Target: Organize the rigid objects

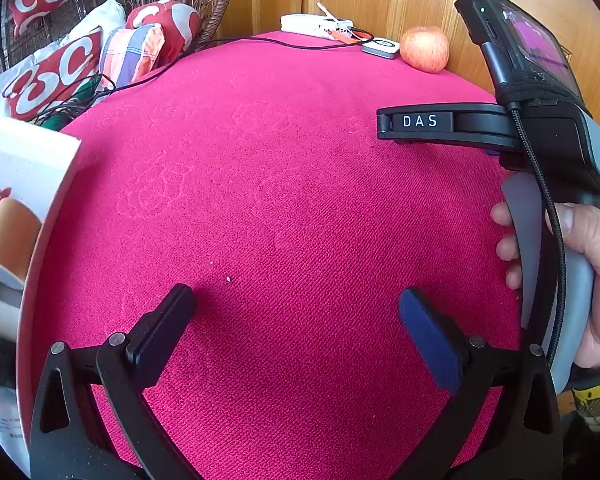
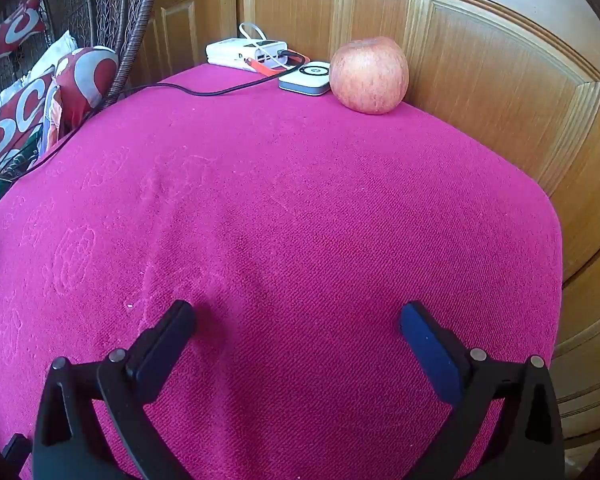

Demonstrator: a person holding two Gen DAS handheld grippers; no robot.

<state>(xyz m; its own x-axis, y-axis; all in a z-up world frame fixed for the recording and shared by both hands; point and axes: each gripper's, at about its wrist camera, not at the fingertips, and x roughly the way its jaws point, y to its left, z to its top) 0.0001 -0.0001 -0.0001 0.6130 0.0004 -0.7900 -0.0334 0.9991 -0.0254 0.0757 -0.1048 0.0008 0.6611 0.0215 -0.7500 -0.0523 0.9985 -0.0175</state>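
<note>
Both grippers spread wide over the magenta cloth (image 2: 300, 220), gripping nothing.

Left gripper (image 1: 296, 304) and right gripper (image 2: 298, 318) hover low; one apple (image 2: 369, 75) sits at the far edge against the wooden door (image 2: 500, 80), touching one small white device (image 2: 306, 77), one power bank (image 2: 246, 53) behind. Only the left view shows a printed box (image 1: 16, 220) at its left edge and the hand (image 1: 592, 276) holding the right gripper.

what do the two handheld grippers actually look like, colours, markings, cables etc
The left gripper and right gripper match up close: black triangular cut-out linkages with silver pivot pins, one black finger pad, one dark blue. Seen from the left camera, the right gripper has a grey pistol handle, a black braided cable, a "DAS" label and a small screen glowing purple. The bare hand shows no sleeve.
</note>
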